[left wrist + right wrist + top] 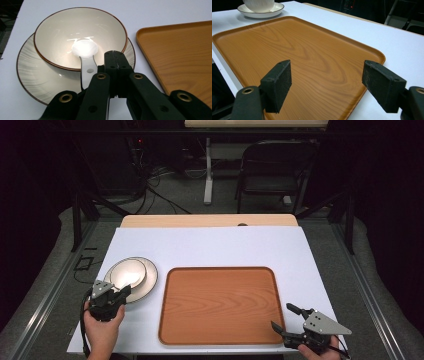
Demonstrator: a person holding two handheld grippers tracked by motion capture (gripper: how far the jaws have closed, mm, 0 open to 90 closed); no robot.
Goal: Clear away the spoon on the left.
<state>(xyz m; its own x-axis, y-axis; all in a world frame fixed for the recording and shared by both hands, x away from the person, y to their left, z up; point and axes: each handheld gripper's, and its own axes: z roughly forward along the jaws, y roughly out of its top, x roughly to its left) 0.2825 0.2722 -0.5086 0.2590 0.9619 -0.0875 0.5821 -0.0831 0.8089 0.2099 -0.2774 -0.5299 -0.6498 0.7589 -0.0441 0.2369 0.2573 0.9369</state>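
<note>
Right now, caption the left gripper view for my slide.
Left gripper, jaws shut, beside a white spoon in a bowl on a plate.

A cream bowl [80,37] with a brown rim is sitting upright on a ribbed plate [37,77], holding a white spoon [86,57], just beside an empty wooden tray [220,305].

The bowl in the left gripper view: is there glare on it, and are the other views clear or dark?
Left gripper view: strong glare blows out the bottom of the bowl and the white spoon resting in it. High view: the table is well lit, the surroundings nearly black. Right gripper view: the tray is sharp, its wood grain clear; the background is dark.
</note>
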